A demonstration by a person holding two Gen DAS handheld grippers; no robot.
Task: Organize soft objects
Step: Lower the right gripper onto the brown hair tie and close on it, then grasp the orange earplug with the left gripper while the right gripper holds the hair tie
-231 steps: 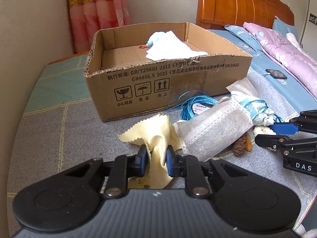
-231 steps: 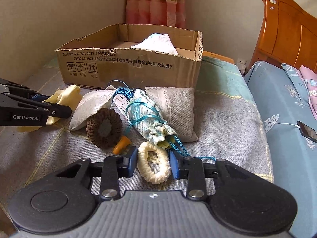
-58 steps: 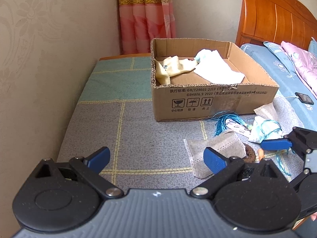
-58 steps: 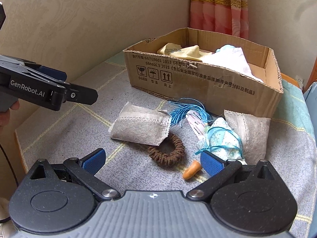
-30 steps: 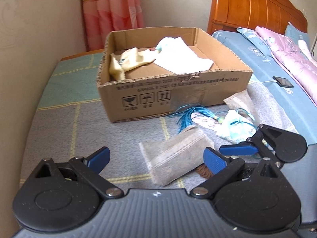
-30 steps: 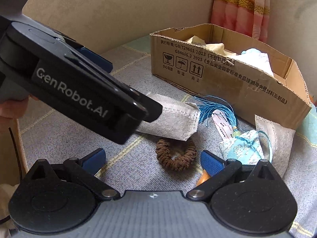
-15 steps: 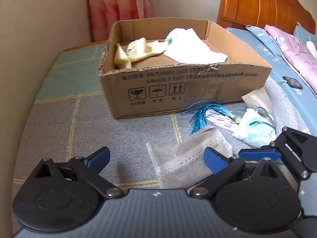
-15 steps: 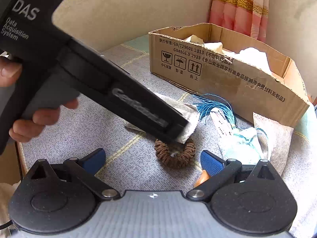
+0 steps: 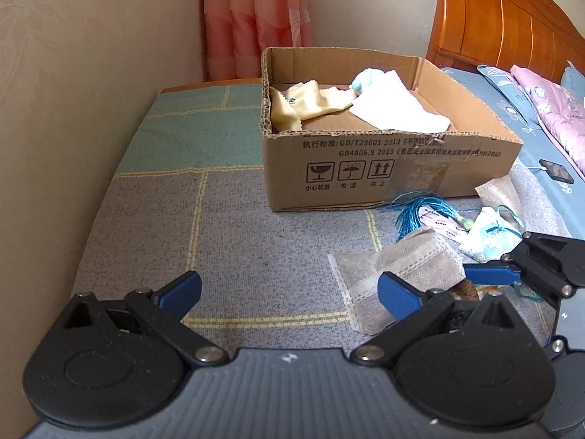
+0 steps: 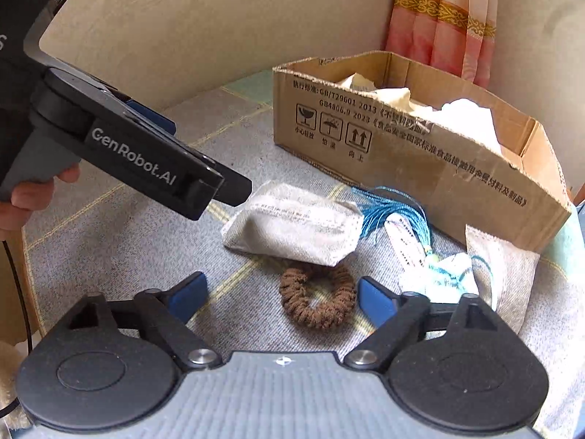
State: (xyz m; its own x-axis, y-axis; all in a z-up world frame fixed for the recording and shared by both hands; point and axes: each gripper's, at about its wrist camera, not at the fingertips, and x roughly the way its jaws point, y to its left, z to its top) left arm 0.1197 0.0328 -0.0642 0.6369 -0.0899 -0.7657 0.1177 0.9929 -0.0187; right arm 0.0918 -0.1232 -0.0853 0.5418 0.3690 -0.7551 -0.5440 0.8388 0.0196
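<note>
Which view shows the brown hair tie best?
The right wrist view: the whole brown hair tie lies between the right gripper fingers' open span. In the left wrist view only a sliver peeks from behind a finger.

Brown scrunchie (image 10: 317, 301) (between open jaws)

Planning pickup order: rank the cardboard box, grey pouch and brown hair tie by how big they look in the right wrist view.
1. Cardboard box, largest.
2. Grey pouch.
3. Brown hair tie, smallest, though nearest the camera.

Grey fabric pouch (image 10: 296, 228) flat on tabletop; brown scrunchie (image 10: 317, 301) touching its near edge; cardboard box (image 9: 369, 168) behind, cloths inside.
</note>
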